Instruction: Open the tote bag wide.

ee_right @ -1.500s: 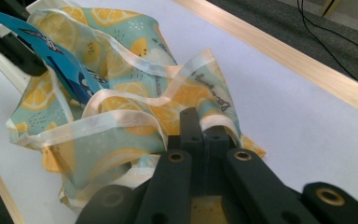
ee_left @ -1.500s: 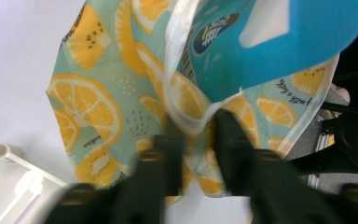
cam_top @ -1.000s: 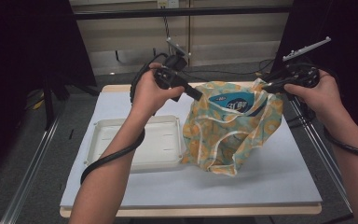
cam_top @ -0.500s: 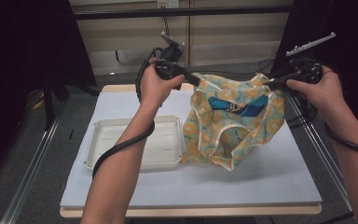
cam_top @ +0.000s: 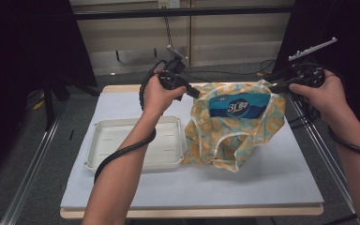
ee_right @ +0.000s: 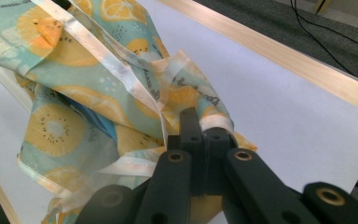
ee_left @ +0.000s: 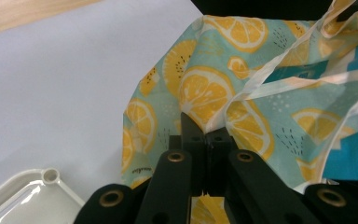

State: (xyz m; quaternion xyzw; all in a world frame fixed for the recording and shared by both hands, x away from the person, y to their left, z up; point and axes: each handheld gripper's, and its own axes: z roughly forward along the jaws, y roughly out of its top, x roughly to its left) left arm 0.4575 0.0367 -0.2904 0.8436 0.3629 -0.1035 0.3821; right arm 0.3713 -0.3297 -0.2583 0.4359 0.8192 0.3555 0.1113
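Note:
A teal cloth bag (cam_top: pixel 225 136) printed with orange citrus slices hangs stretched between my two grippers over the white table top (cam_top: pixel 262 187), its bottom resting on the surface. A blue packet (cam_top: pixel 236 105) with white lettering shows inside its mouth. My left gripper (cam_top: pixel 194 91) is shut on the bag's left rim, and in the left gripper view the jaws (ee_left: pixel 207 135) pinch the fabric (ee_left: pixel 205 88) by its white trim. My right gripper (cam_top: pixel 274 86) is shut on the right rim, where the pale binding (ee_right: pixel 121 74) of the bag (ee_right: pixel 74 107) runs into the jaws (ee_right: pixel 205 135).
A white plastic tray (cam_top: pixel 122 145) lies on the table just left of the bag, its corner (ee_left: pixel 28 196) near my left gripper. The table has a wooden edge (ee_right: pixel 284 51). Metal rails (cam_top: pixel 33 164) run along both sides, and cables trail from both grippers.
The grippers have drawn further apart, pulling the bag's mouth wider and flatter. The blue packet inside now faces the camera more fully. Both grips stay the same.

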